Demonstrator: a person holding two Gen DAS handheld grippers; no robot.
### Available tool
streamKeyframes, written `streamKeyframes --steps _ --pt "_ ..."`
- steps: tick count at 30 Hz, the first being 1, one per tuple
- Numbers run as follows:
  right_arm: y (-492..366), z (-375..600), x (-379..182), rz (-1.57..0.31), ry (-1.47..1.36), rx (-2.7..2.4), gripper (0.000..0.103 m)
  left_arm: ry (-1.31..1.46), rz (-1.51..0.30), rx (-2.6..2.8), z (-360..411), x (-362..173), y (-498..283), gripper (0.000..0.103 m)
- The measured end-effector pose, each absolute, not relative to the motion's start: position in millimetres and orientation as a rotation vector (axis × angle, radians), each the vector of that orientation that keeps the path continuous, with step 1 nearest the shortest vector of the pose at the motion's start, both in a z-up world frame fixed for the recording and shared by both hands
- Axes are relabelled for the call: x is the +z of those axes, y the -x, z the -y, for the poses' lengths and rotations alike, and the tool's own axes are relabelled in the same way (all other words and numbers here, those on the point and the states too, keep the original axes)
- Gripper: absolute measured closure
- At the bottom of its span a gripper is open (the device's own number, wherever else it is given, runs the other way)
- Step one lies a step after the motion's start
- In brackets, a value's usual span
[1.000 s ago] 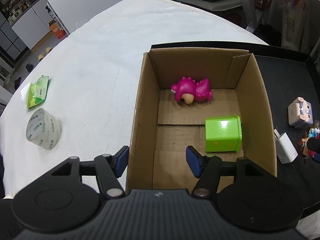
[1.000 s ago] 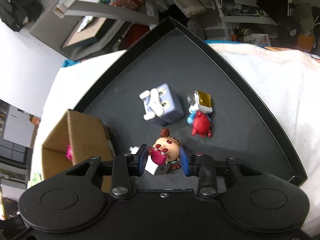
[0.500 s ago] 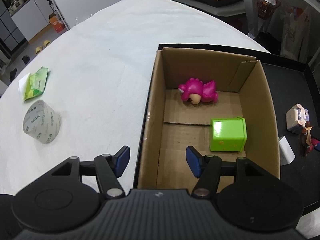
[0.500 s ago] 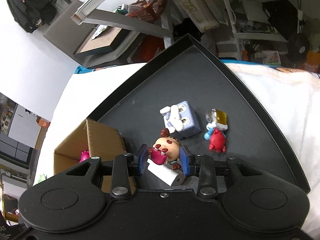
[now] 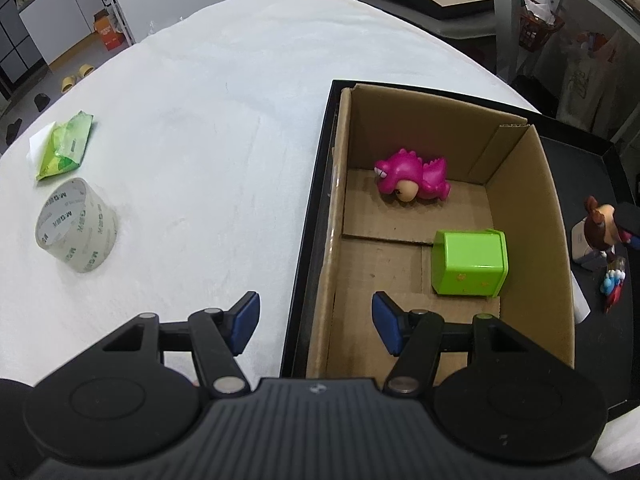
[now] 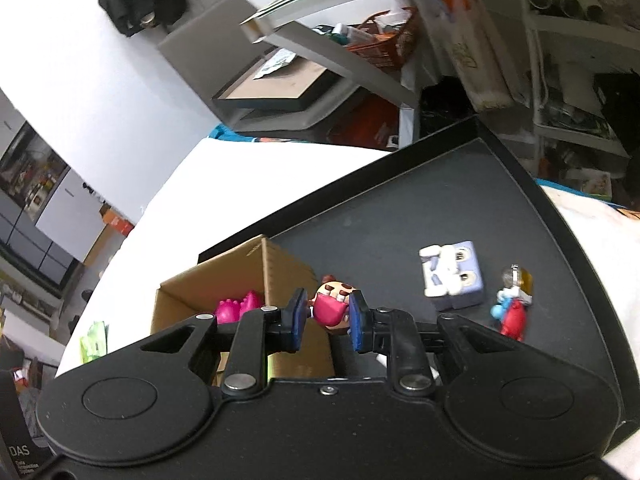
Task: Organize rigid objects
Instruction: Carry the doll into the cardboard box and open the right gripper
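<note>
Matt cardboard box (image 5: 532, 216), glossy plastic pink dinosaur (image 5: 412, 180).

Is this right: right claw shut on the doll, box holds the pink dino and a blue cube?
Not quite. The left wrist view shows the cube is green, not blue. The rest holds: right claw shut on the doll, pink dino in the box.

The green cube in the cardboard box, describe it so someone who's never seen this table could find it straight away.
Start at the open brown cardboard box standing at the left end of the black tray. Two toys lie on its floor: a pink dinosaur figure by the far wall, and nearer the left gripper, against the right wall, the bright green plastic cube. It is the only boxy, lime-coloured thing there.
</note>
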State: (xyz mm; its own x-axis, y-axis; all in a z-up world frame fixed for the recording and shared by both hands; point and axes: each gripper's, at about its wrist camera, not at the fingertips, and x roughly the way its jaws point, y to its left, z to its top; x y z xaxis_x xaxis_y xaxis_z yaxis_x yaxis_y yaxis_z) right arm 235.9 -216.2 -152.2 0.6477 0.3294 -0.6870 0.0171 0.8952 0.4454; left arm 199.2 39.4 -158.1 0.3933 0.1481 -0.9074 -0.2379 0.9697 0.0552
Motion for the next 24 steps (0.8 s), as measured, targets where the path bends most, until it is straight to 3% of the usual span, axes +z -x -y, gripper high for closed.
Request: streamKeyframes --steps 15,18,19,22,24 --pt "-241.0 167.8 -133.7 -0.724 -0.331 0.337 0.081 0.153 -1.106 0.216 -50.0 -159.7 -191.7 0.043" --pt "-241.8 159.7 -133.5 -0.726 -0.309 0.365 0.081 0.186 -1.103 0.213 -53.6 -160.9 -190.3 0.048" --pt "-242.1 156.5 -133.4 -0.726 -0.297 0.367 0.081 0.196 -1.097 0.214 -54.4 -161.2 -189.5 0.053" --pt "-242.6 145.6 -135.9 -0.725 -0.261 0.384 0.081 0.208 -1.106 0.211 -56.0 -163.9 -189.5 0.082" --pt "-243.0 137.5 -138.7 -0.731 -0.231 0.391 0.08 0.234 -1.113 0.202 -57.8 -165.9 -189.0 0.092"
